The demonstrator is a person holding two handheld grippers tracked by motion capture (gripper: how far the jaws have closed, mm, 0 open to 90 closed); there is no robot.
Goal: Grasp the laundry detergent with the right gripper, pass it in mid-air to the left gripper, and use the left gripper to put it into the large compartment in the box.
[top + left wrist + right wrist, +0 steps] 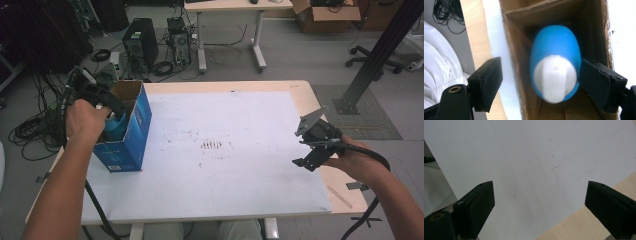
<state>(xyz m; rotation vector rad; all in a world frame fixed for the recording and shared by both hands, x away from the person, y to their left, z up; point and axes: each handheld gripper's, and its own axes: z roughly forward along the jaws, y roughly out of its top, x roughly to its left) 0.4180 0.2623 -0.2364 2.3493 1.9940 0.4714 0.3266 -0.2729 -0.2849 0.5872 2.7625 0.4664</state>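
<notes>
The left gripper (540,82) hovers over the open blue cardboard box (131,131) at the table's left edge, its jaws parted and gripping nothing; the rounded blue bottle with a white cap (555,67) stands inside the box (596,27), between the pads, the right pad just beside it. The right gripper (539,205) hangs wide open and empty above the white table sheet (529,157) near the right edge.

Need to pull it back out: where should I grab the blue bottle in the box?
Grip the blue bottle on its shoulder just below the white cap, coming straight down through the open top of the blue box. It stands cap-up, and the cardboard walls block every other side.
</notes>
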